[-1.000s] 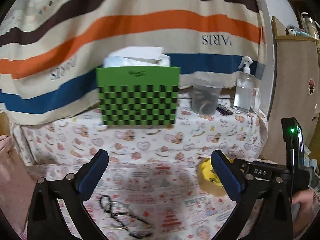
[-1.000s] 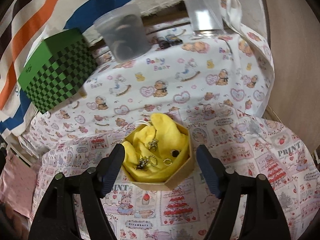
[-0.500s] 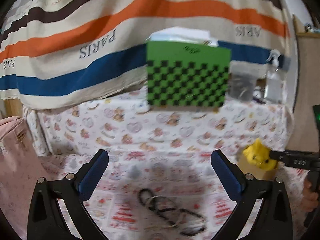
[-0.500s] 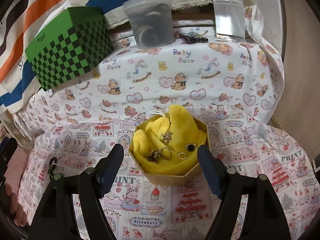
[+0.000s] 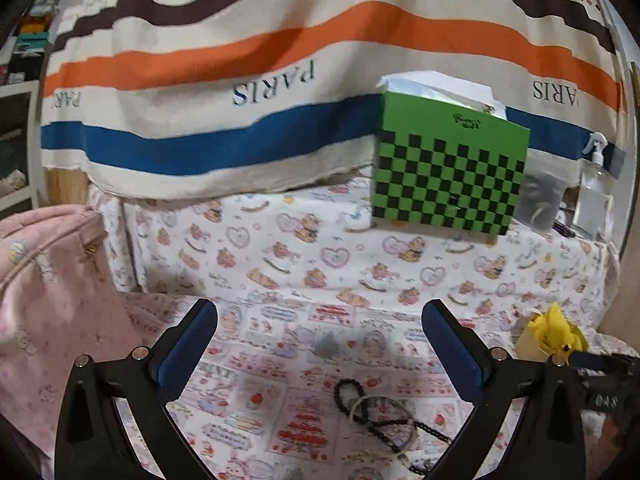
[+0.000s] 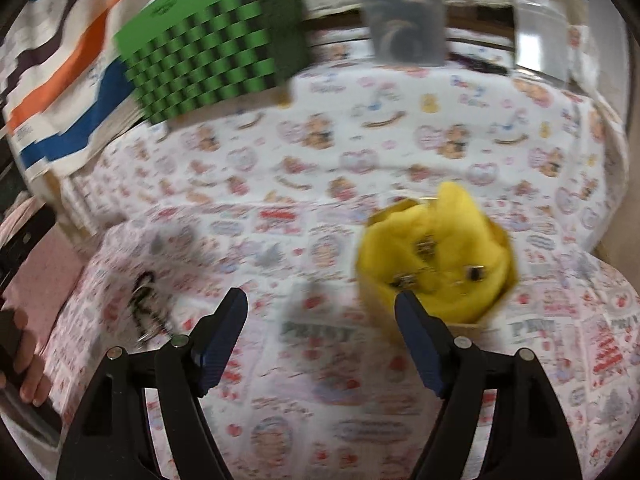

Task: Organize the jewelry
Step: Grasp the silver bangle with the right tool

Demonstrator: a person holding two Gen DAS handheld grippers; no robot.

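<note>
A hexagonal cardboard box [image 6: 472,322] lined with yellow cloth [image 6: 440,248] holds several small metal jewelry pieces; it also shows at the far right of the left wrist view [image 5: 528,344]. A tangle of black bead strings and a pale bangle [image 5: 380,416] lies on the printed cloth, below and between my left fingers; it shows blurred at the left of the right wrist view [image 6: 150,304]. My left gripper [image 5: 320,344] is open and empty above the cloth. My right gripper [image 6: 322,328] is open and empty, left of the box.
A green checkered box [image 5: 448,172] stands on the raised back ledge, with a clear plastic cup [image 5: 540,200] and a spray bottle [image 5: 592,196] to its right. A striped PARIS cloth [image 5: 280,80] hangs behind. A pink bag [image 5: 48,280] sits at the left.
My left gripper has swung left, so the green box and beads shifted right in its view. My right gripper has swung left off the yellow box, which now sits at its right finger.
</note>
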